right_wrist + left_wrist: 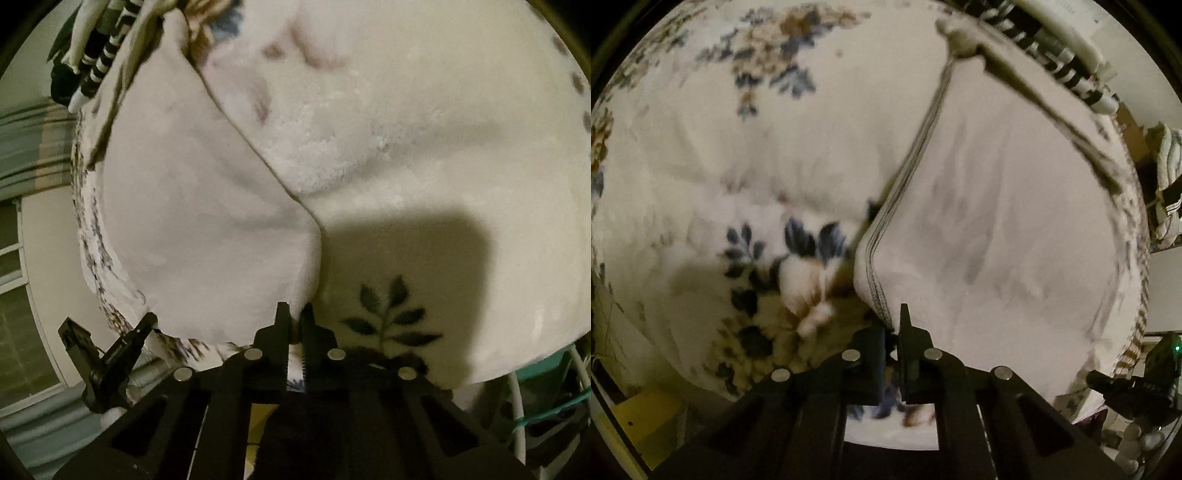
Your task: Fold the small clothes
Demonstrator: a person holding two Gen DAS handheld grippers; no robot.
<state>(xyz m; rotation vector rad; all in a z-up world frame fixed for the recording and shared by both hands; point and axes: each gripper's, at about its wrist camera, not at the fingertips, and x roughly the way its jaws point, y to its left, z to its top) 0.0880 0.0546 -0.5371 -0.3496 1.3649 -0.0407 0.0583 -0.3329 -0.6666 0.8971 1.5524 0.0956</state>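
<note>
While one white garment (979, 229) lies spread on the floral blanket (701, 147), the left gripper (894, 325) has its jaws clenched on the stitched hem at the garment's near corner. One striped bundle of clothes (1060, 62) sits beyond. From the right wrist, the right gripper (295, 317) likewise pinches the same garment's (192, 229) other near corner, jaws closed tight, with one black clamp (107, 354) just beside.

The garment (979, 221) lies on the blanket (720, 166), a clothes pile (1052, 55) behind it at one o'clock.
</note>
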